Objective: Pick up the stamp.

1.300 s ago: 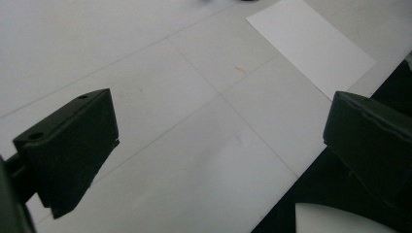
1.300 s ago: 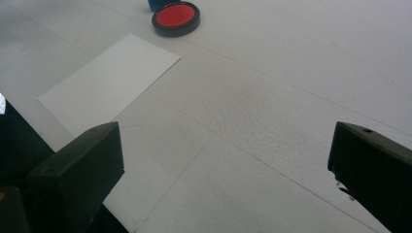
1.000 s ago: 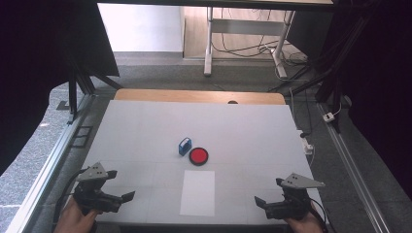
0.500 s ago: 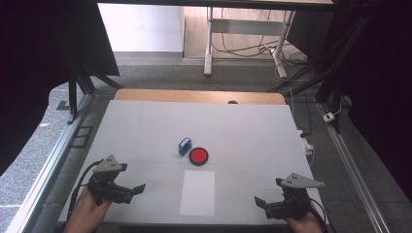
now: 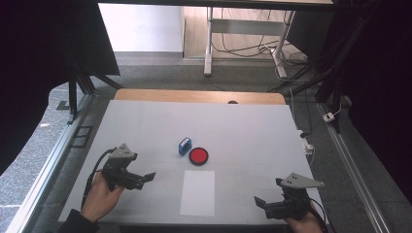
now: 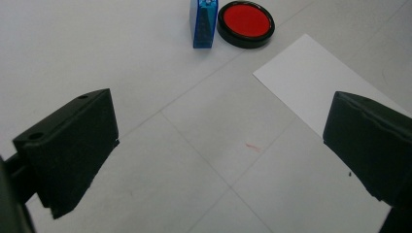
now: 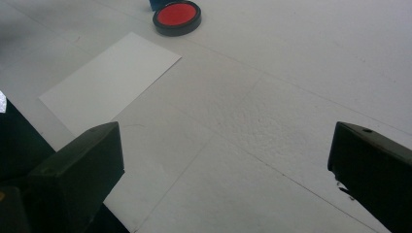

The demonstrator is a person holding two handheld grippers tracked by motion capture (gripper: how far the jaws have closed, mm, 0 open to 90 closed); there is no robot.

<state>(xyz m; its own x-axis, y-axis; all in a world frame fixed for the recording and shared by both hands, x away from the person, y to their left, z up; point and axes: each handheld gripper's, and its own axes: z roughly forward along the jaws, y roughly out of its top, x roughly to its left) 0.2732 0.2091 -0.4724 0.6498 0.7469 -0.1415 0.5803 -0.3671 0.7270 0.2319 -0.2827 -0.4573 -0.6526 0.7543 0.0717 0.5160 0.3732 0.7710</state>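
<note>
Fingers spread wide on both grippers, nothing held. Landmark here is the red ink pad (image 5: 198, 156), a round black-rimmed disc near the middle of the table (image 5: 252, 126). Touching or just beside it, on its left, stands the blue stamp (image 5: 184, 146), a small upright plastic block; the left gripper view shows it leaning close against the pad's rim. Just nearer the person than the pad lies a white sheet of paper (image 5: 197, 192), flat and apart from it.

The left gripper (image 5: 145, 177) hovers well to the pad's left and nearer the person, pointed toward the stamp, so that looks like the piece in play. The right gripper (image 5: 262, 204) sits low, far to the pad's right, beyond the paper.

Judging by looks, the stamp should be light, rigid, smooth-sided and easy to tip. Best hold: across its two broad flat faces, above the base, squarely, clear of the pad.
</note>
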